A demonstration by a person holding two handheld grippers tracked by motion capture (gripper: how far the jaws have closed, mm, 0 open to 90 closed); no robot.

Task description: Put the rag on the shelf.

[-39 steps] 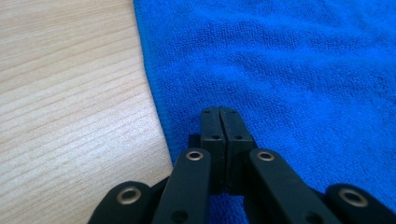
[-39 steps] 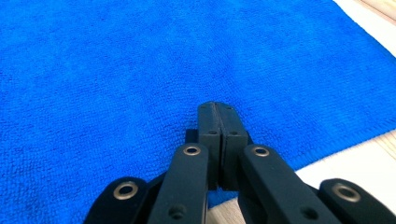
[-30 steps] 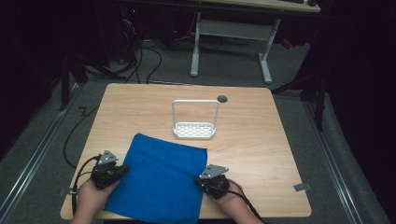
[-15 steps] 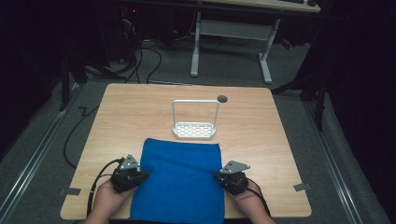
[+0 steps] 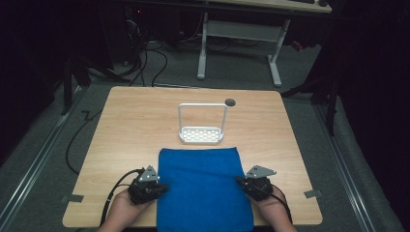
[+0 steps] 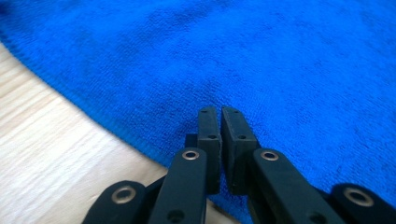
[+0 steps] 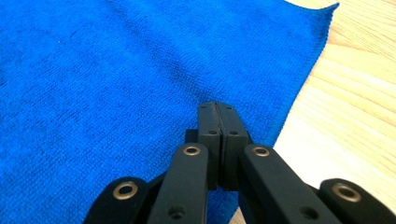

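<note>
Tongs, left: jaws a crack apart, just been opening, blue cloth edge between but barely pinched. Tongs, right: clamped tight on opposite edge. Cloth: flat on surface, near side, before white wire rack. Step, judged: laying-out ending. Next: release both, lift clear without dragging fabric.

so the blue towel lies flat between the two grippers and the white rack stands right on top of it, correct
Not quite. The white rack does not stand on the blue towel; it stands on the bare table just beyond the towel's far edge, as the high view shows. The rest holds: the towel lies flat between the left gripper and the right gripper.
</note>
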